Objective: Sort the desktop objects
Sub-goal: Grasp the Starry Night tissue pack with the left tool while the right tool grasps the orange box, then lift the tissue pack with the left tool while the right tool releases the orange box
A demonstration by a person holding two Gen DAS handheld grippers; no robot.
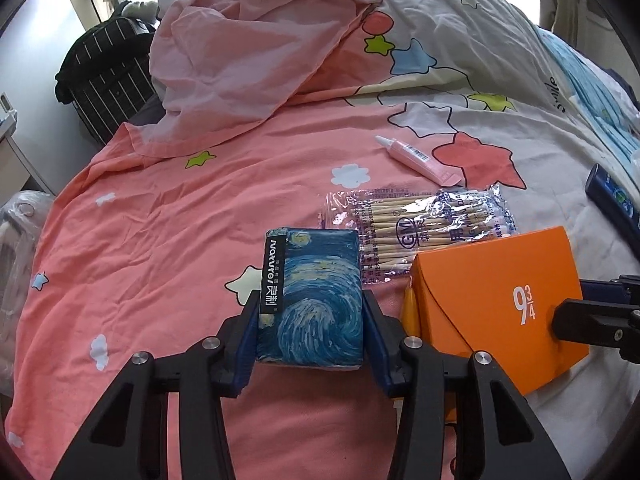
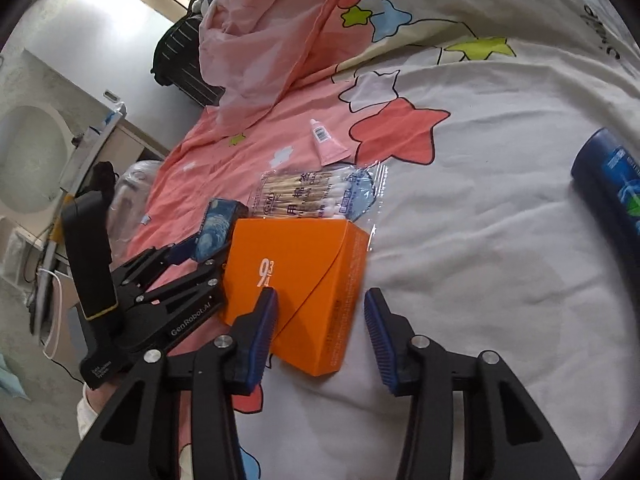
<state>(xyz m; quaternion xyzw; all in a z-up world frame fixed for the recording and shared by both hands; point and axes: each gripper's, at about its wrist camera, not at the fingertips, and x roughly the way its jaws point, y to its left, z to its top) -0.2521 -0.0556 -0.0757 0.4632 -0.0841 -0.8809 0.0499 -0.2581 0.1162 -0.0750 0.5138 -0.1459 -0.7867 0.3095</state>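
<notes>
My left gripper [image 1: 309, 300] is shut on a blue swirl-patterned tissue pack [image 1: 310, 296], held just above the pink bedspread. The pack also shows in the right wrist view [image 2: 214, 230], inside the left gripper [image 2: 202, 252]. An orange box marked 9¾ [image 1: 496, 304] lies to its right; in the right wrist view the orange box [image 2: 304, 280] sits between the fingers of my open right gripper [image 2: 320, 300], its left finger [image 2: 268, 308] over the lid. A bag of cotton swabs [image 1: 420, 232] lies behind them, with a pink tube [image 1: 416, 158] farther back.
A dark blue bottle [image 2: 612, 196] lies at the far right on the white part of the bedspread [image 2: 480, 220]. A bunched pink quilt [image 1: 248, 48] covers the back. A striped black bag [image 1: 104, 76] and furniture [image 2: 100, 128] stand off the bed's left side.
</notes>
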